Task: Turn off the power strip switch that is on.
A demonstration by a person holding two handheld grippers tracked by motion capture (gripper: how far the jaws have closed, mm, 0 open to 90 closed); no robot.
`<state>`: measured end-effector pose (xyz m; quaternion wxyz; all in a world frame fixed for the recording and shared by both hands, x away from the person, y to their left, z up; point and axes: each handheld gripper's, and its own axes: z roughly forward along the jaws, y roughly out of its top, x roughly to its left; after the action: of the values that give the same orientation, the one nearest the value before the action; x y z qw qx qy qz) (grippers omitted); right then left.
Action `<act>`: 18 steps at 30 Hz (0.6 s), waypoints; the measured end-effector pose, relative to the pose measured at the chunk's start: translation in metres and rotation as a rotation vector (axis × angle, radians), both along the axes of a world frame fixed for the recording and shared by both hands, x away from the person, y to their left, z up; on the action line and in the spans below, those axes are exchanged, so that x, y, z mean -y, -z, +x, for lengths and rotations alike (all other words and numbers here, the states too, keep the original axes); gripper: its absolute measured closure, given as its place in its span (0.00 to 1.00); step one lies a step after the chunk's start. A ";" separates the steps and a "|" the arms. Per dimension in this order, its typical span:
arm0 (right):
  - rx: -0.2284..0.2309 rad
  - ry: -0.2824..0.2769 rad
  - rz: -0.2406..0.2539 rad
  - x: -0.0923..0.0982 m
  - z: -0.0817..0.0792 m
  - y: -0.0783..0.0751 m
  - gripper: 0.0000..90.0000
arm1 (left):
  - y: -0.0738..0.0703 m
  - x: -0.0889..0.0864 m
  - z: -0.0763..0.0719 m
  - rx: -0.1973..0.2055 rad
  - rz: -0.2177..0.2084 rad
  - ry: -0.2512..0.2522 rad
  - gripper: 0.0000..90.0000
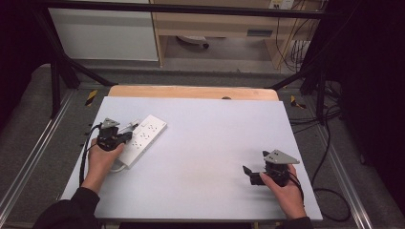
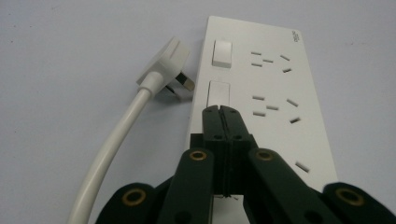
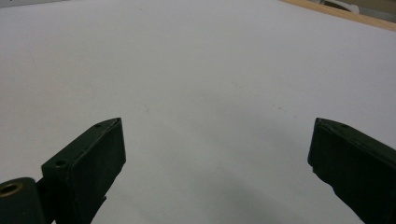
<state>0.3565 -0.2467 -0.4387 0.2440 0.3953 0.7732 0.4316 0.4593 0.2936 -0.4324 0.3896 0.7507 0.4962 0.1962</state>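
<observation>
- Power strip (image 1: 142, 139) lies at the left of the pale surface (image 1: 210, 157), its own plug (image 2: 169, 63) loose beside it on a white cable (image 2: 112, 154).
- Left gripper (image 2: 221, 110) has its fingers closed on nothing, tips at a rocker switch (image 2: 218, 94).
- Right gripper (image 3: 217, 149) rests well apart, fingers wide and empty.
- Risk, I'd judge: an off-centre push could slide the unheld strip.
- Corner print is too small to read.

Only the power strip (image 1: 142, 139) and its plug (image 2: 169, 64) obstruct the worktop's (image 1: 210, 143) left; elsewhere passage lies open.
</observation>
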 end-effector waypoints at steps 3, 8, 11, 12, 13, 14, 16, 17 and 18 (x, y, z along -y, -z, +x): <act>-0.001 0.001 -0.001 0.000 0.000 0.000 0.05 | 0.001 0.001 0.002 -0.008 -0.004 0.002 1.00; 0.001 0.001 0.000 0.001 0.000 0.000 0.05 | 0.001 0.007 0.002 0.004 0.041 0.015 1.00; 0.000 0.000 -0.001 0.000 0.000 0.000 0.05 | 0.001 0.007 0.002 0.005 0.040 0.013 1.00; 0.002 -0.001 0.000 0.000 0.000 0.000 0.05 | 0.001 0.007 0.002 0.004 0.039 0.014 1.00; 0.002 -0.001 0.000 0.000 0.000 0.000 0.05 | 0.001 0.007 0.002 0.004 0.038 0.014 1.00; 0.002 0.000 -0.001 0.000 0.000 0.000 0.05 | 0.001 0.007 0.002 0.004 0.038 0.014 1.00; 0.002 0.000 -0.001 0.000 0.000 0.000 0.05 | 0.001 0.007 0.002 0.006 0.040 0.014 1.00; 0.002 0.000 -0.001 0.000 0.000 0.000 0.05 | 0.001 0.007 0.002 0.006 0.039 0.014 1.00; 0.002 -0.001 -0.002 0.000 0.000 0.000 0.05 | 0.001 0.007 0.002 0.007 0.039 0.012 1.00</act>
<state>0.3564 -0.2471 -0.4386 0.2450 0.3945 0.7737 0.4310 0.4613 0.2869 -0.4332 0.3777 0.7605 0.4862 0.2063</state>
